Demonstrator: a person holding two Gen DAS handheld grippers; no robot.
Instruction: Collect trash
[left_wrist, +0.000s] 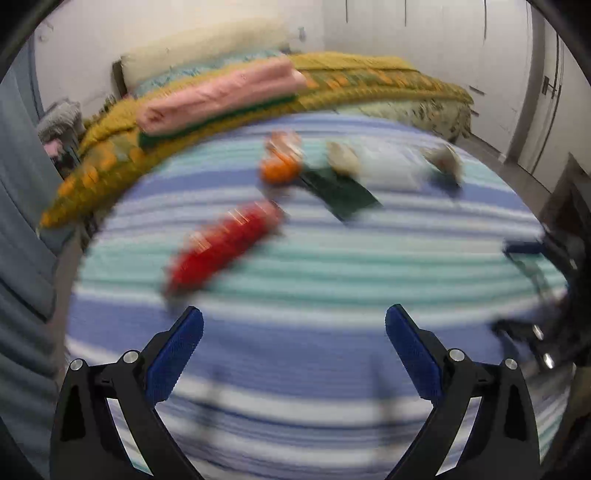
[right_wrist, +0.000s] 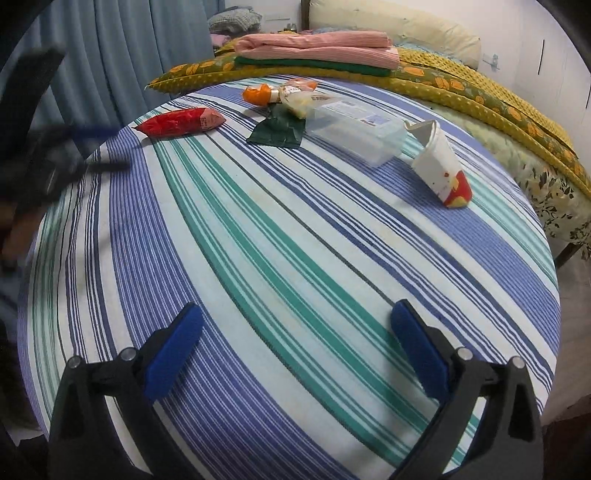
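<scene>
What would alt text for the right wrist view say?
The open right gripper, empty, hovers over a striped bedsheet. Ahead lie a red snack packet, a dark green wrapper, a clear plastic box and a tipped paper cup.

A red snack bag (right_wrist: 180, 122) lies flat at ten o'clock on the striped cloth. At twelve o'clock an orange wrapper (right_wrist: 258, 94), a crumpled yellowish wrapper (right_wrist: 297, 100) and a dark green wrapper (right_wrist: 277, 130) sit close together, touching a clear plastic box (right_wrist: 356, 129). A white paper cup (right_wrist: 439, 168) lies tipped on its side at one o'clock.
</scene>
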